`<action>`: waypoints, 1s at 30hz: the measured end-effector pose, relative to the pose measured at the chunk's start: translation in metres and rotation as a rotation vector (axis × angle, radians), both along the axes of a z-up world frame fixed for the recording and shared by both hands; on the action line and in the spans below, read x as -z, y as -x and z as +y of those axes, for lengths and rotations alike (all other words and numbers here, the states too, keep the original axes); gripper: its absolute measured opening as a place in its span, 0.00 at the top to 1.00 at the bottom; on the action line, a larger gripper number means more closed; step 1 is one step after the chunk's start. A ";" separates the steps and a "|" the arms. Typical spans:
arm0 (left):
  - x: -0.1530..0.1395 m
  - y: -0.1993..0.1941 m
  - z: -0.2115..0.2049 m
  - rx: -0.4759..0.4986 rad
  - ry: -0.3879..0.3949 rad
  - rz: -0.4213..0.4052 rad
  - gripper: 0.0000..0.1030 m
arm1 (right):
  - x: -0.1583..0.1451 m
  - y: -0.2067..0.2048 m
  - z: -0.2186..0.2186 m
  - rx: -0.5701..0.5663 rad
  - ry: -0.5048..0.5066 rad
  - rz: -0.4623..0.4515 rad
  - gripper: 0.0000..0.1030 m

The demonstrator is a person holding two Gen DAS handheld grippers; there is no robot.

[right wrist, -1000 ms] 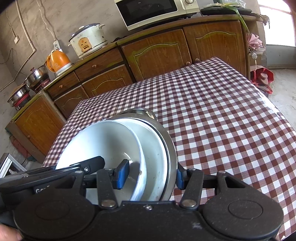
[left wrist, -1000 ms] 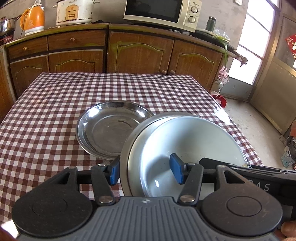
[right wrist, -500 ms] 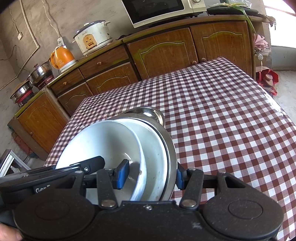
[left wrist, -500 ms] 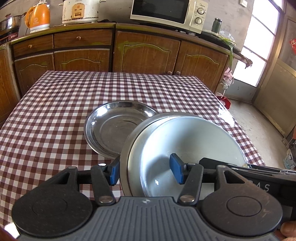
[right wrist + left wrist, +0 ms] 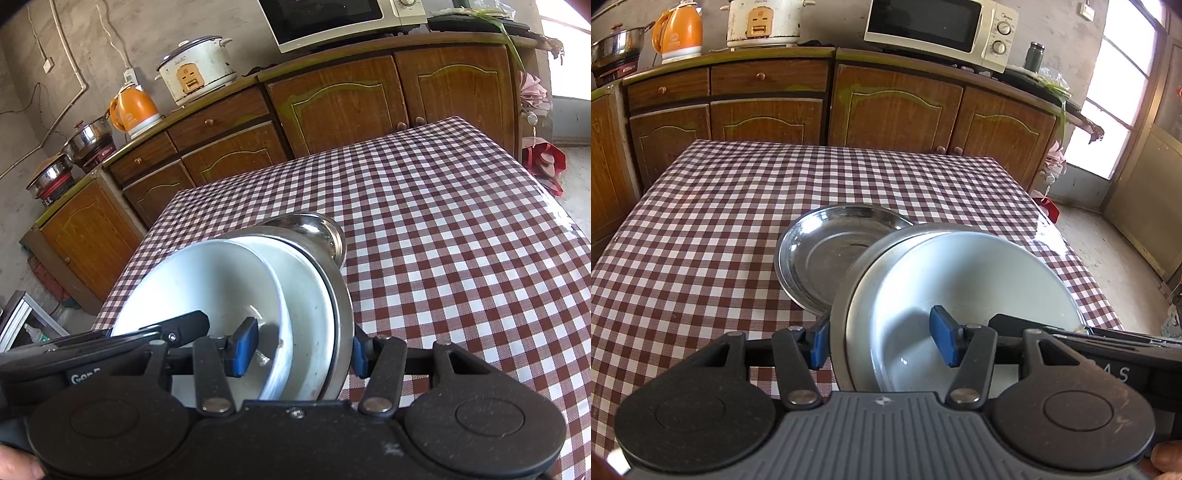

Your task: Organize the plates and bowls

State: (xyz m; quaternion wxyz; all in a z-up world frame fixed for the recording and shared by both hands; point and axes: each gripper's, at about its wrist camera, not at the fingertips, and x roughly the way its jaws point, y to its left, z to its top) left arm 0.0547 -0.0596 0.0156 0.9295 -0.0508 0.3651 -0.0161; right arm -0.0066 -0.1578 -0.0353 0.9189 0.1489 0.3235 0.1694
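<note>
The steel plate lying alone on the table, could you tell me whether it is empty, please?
Empty: the steel plate shows only its bare, shiny inside, though the held stack hides its near right edge.

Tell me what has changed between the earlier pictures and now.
Both grippers, left gripper and right gripper, carried the stacked bowls forward over the table, toward the steel plate. Nothing was let go; both remain clamped on the stack's rims.

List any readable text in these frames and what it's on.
"AS": partial white letters on the other hand-held gripper's body, left wrist view.
"Gen": partial white letters, uncertain, on the other hand-held gripper's body, right wrist view.
Microwave brand mark: too small to read.
Kettle label: blurred.
Rice cooker panel: unreadable.
</note>
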 end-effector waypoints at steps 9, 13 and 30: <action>-0.001 0.001 0.003 -0.010 0.000 -0.003 0.46 | -0.001 -0.006 0.005 -0.012 0.002 -0.003 0.41; -0.001 0.000 0.005 -0.015 0.002 -0.001 0.46 | -0.001 -0.008 0.006 -0.018 0.004 -0.003 0.41; 0.000 -0.004 0.010 -0.023 0.002 0.004 0.46 | 0.000 -0.016 0.012 -0.031 0.009 0.001 0.41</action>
